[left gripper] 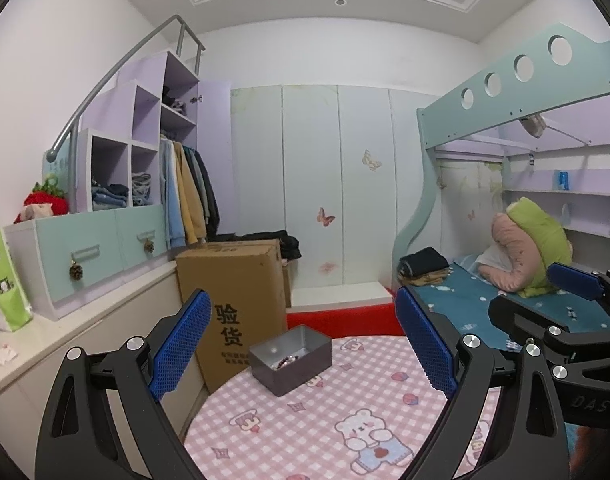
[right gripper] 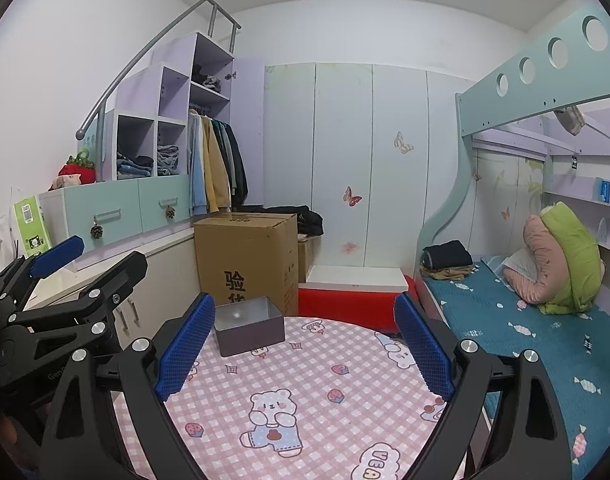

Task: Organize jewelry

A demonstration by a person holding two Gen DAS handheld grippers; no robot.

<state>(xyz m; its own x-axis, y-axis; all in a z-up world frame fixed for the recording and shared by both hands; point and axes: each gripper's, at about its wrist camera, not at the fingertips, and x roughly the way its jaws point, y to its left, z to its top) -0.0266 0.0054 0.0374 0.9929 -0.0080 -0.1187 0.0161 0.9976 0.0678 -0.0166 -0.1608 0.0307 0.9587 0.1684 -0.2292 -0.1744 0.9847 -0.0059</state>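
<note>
I see a grey open-topped metal box [left gripper: 291, 359] near the table's far edge, beaded jewelry [left gripper: 285, 361] inside.

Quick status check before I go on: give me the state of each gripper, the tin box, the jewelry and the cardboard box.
left gripper: open, empty, held above the table.
right gripper: open, empty, held above the table.
tin box: lidless, upright on the checked tablecloth.
jewelry: lying inside the tin box.
cardboard box: flaps shut, standing on the floor behind the table.
</note>
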